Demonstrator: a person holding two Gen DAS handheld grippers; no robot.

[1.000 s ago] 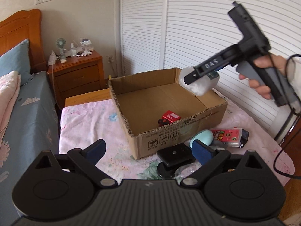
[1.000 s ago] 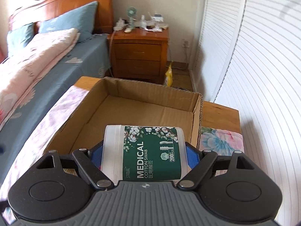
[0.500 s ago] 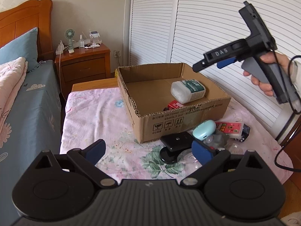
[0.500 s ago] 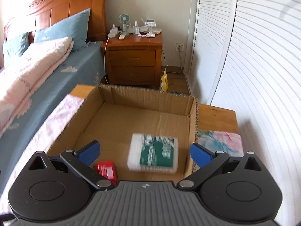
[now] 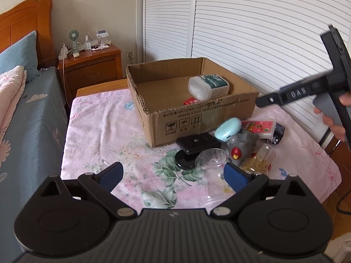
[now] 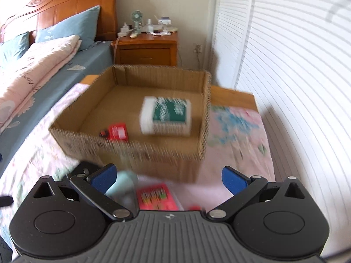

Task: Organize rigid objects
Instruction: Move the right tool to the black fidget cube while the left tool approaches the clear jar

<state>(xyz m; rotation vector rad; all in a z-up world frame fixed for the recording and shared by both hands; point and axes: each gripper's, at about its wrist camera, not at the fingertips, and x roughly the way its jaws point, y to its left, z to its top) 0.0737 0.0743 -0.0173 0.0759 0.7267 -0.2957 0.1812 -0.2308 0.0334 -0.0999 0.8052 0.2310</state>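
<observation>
An open cardboard box (image 5: 197, 118) (image 6: 131, 151) stands on the flowered table. Inside lie a white cotton swab tub with a green label (image 5: 208, 86) (image 6: 166, 116) and a small red box (image 6: 117, 132) (image 5: 189, 101). In front of the box lie a teal case (image 5: 228, 129), a black device (image 5: 197, 145), a grey toy (image 5: 240, 148), a clear jar (image 5: 211, 162), a jar of yellow pieces (image 5: 260, 161) and a red card pack (image 5: 258, 127) (image 6: 156, 197). My left gripper (image 5: 173, 178) is open and empty above the table front. My right gripper (image 6: 169, 177) is open and empty, held above these loose objects.
A bed with blue sheet (image 5: 26, 114) runs along the left. A wooden nightstand (image 5: 90, 68) with a small fan stands behind. White louvred doors (image 5: 252, 32) close the right side. The table's bare wooden edge (image 6: 232, 93) shows behind the box.
My right gripper opened and dropped the cotton swab tub into the box, then drew back and down to the right. My left gripper pulled back a little.
</observation>
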